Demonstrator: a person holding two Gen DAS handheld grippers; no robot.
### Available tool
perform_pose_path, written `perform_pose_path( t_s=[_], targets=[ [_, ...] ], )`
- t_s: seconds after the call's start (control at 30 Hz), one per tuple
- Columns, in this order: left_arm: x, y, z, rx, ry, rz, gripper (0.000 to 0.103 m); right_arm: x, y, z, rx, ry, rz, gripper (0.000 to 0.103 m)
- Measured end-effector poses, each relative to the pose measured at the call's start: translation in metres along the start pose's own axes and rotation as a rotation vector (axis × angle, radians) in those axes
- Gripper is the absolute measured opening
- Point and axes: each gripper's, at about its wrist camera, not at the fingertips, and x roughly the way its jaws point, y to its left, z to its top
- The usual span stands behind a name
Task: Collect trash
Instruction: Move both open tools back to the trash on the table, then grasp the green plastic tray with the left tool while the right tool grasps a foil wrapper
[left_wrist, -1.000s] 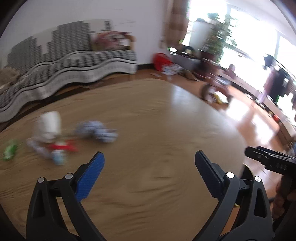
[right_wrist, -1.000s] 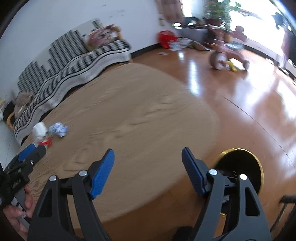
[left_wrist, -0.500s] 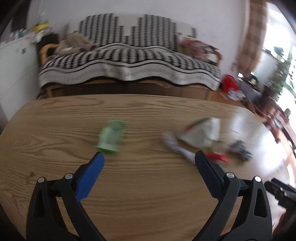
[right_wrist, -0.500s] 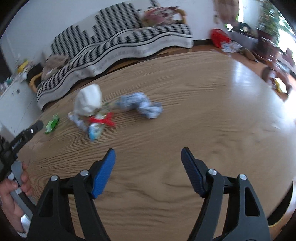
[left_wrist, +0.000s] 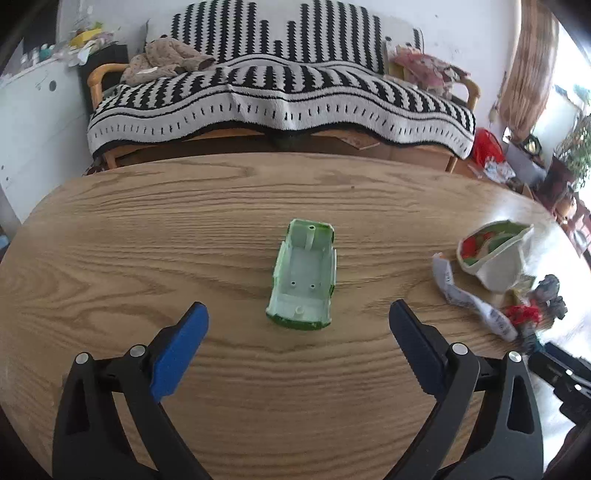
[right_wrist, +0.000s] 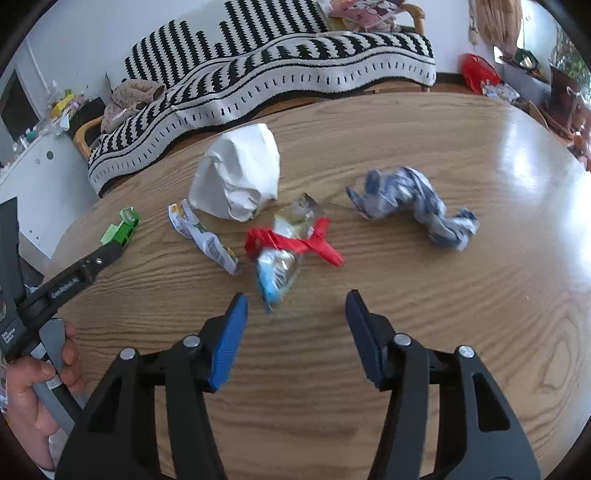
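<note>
A green plastic shell (left_wrist: 304, 278) lies on the wooden table (left_wrist: 147, 236), just ahead of my left gripper (left_wrist: 298, 325), which stands open and empty. In the right wrist view the trash is spread out: a crumpled white paper bag (right_wrist: 238, 171), a twisted white wrapper (right_wrist: 205, 236), a clear and blue wrapper with a red ribbon (right_wrist: 286, 243), and a blue-white crumpled wrapper (right_wrist: 413, 206). My right gripper (right_wrist: 295, 306) hovers just short of the ribboned wrapper; its jaws are closing with nothing between them. The green shell (right_wrist: 122, 229) sits far left there.
A sofa with a black-and-white striped blanket (left_wrist: 280, 96) runs behind the table. A hand (right_wrist: 33, 380) holds the left gripper's handle at the left edge of the right wrist view. A white cabinet (left_wrist: 33, 122) stands at the left. Bare table surface (right_wrist: 498, 295) lies to the right.
Both views swung left, from the table's empty right end to the trash. The green shell is now centred before the left gripper. The right gripper's jaws have narrowed.
</note>
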Motion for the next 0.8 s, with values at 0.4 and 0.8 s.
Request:
perform_pose_path(
  t_s=[0.4,0.8],
  targets=[
    [0.014,-0.012,0.007,0.062,0.042,0.010,0.033,0.004,0.008,0.002,-0.088,-0.004,-0.024,0.007],
    [-0.038,-0.048,0.006,0.088,-0.008,-0.048,0.033,-0.072,-0.013,-0.015,-0.097,-0.081,-0.028,0.006]
  ],
)
